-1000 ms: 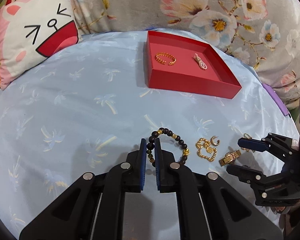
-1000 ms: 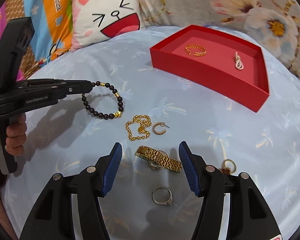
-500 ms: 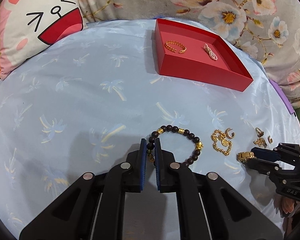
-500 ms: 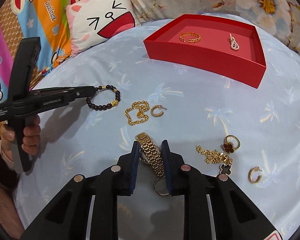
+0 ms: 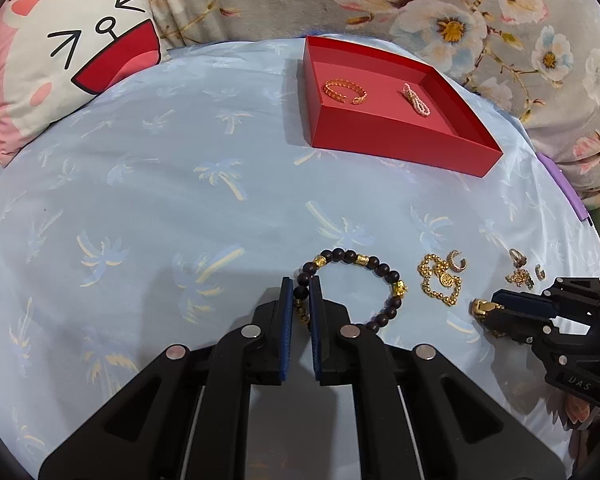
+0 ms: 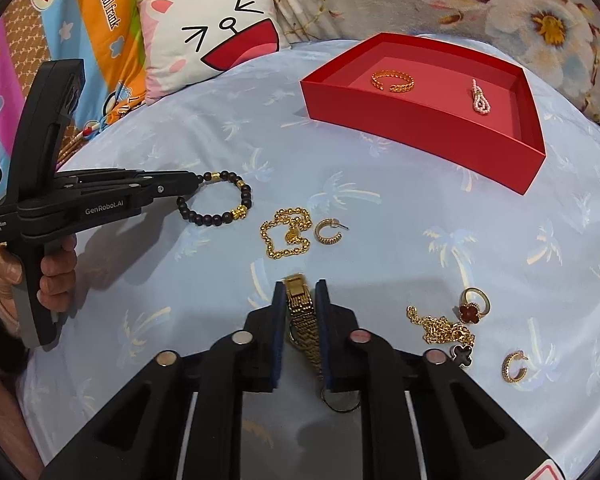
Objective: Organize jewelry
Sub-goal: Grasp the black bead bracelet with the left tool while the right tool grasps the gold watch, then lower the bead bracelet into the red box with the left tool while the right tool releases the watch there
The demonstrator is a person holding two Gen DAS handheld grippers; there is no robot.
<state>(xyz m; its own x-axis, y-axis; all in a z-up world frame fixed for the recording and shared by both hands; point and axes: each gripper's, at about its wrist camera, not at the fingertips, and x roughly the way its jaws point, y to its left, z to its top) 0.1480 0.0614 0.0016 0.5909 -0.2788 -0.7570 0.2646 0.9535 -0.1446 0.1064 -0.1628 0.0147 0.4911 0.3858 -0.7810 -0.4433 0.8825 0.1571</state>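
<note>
My left gripper [image 5: 299, 285] is shut on a dark bead bracelet with gold beads [image 5: 364, 264], held just above the blue cloth; the bracelet also shows in the right wrist view [image 6: 224, 200]. My right gripper [image 6: 299, 290] is shut on a gold watch band [image 6: 302, 312]; in the left wrist view its tip shows at the right [image 5: 482, 307]. A red tray [image 5: 400, 148] at the back holds a gold bangle [image 5: 345, 91] and a pearl piece [image 5: 415, 98]. The tray's front wall also shows in the right wrist view [image 6: 412, 128].
On the cloth lie a gold chain [image 6: 286, 236], a hoop earring [image 6: 328, 232], a red clover ring [image 6: 473, 306], a chain with a black clover [image 6: 444, 330], another hoop [image 6: 514, 366] and a ring [image 6: 342, 400]. A cat pillow [image 6: 216, 32] lies at the back left.
My right gripper has closed on the gold watch band and lifted it slightly. My left gripper still holds the bead bracelet and has moved little.
</note>
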